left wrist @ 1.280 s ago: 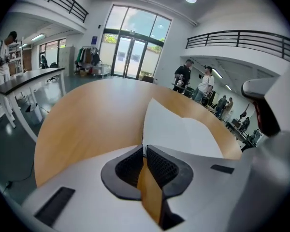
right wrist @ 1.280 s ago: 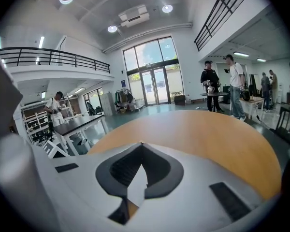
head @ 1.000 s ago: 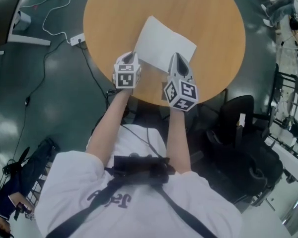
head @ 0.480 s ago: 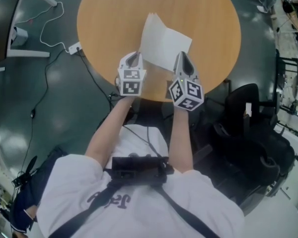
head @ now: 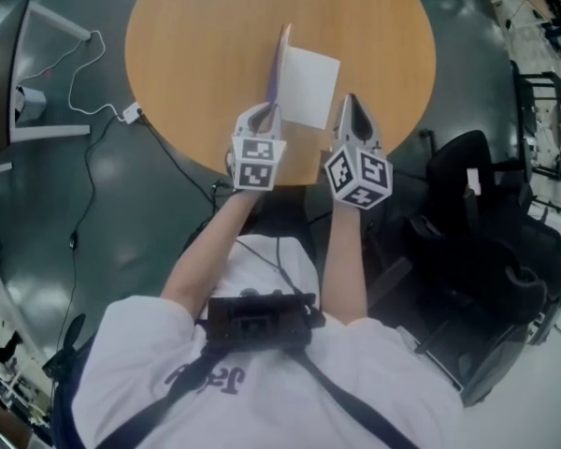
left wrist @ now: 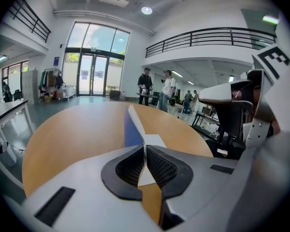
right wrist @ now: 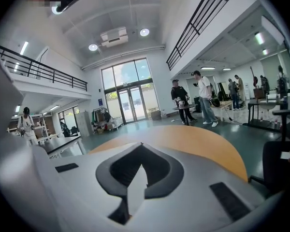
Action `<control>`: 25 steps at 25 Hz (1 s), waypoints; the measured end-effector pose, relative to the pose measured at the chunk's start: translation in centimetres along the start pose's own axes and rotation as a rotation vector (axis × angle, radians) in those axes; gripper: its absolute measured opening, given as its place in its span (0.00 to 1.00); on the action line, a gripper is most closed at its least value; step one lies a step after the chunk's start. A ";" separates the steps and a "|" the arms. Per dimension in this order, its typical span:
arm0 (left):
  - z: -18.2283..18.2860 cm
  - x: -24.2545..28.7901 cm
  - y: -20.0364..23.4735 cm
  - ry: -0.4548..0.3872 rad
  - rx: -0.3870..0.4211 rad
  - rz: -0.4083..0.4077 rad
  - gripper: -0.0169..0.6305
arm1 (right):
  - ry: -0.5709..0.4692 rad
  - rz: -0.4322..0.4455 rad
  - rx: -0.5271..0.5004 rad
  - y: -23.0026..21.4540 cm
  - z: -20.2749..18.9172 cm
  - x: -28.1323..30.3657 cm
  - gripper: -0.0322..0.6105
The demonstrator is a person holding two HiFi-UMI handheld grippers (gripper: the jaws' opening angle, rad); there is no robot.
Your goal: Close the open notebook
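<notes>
The notebook (head: pixel 309 87) lies near the front edge of the round wooden table (head: pixel 196 54). Its left half, a blue cover (head: pixel 278 64), stands upright, while the white right page (left wrist: pixel 154 140) lies flat. My left gripper (head: pixel 269 108) is shut on the near edge of that raised cover (left wrist: pixel 132 129), with the pads (left wrist: pixel 159 166) pinching it. At the page's near right corner my right gripper (head: pixel 352 101) is also shut. In the right gripper view a strip of white page (right wrist: pixel 134 190) shows between its jaws (right wrist: pixel 142 166).
A black office chair (head: pixel 467 213) stands close on the right of the table. A white cable and power strip (head: pixel 131 112) lie on the floor to the left. Several people (left wrist: pixel 157 88) stand far off across the hall.
The left half of the notebook has swung from nearly flat to upright as my left gripper rose with it. The right gripper has shifted right and up a little.
</notes>
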State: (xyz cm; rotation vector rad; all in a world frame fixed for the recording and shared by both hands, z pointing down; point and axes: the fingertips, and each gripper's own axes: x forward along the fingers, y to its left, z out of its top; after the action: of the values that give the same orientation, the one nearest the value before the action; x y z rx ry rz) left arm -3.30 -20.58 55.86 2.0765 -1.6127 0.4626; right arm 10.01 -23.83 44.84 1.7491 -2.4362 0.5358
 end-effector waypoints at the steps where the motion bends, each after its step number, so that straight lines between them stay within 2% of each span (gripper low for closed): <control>1: 0.0 0.1 -0.5 0.001 0.002 -0.015 0.08 | -0.004 -0.008 0.004 -0.2 0.1 -0.2 0.08; 11: -1.4 2.4 -5.3 0.051 0.052 -0.130 0.08 | -0.026 -0.088 0.046 -3.4 -0.2 -2.2 0.08; 25: -7.3 7.2 -10.0 0.227 0.077 -0.199 0.08 | -0.019 -0.146 0.089 -6.7 -1.4 -4.1 0.08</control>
State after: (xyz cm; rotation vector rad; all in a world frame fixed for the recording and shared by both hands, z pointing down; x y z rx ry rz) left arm 8.34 -20.35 64.16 2.1271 -1.2631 0.6722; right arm 17.47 -21.60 46.54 1.9558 -2.3064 0.6225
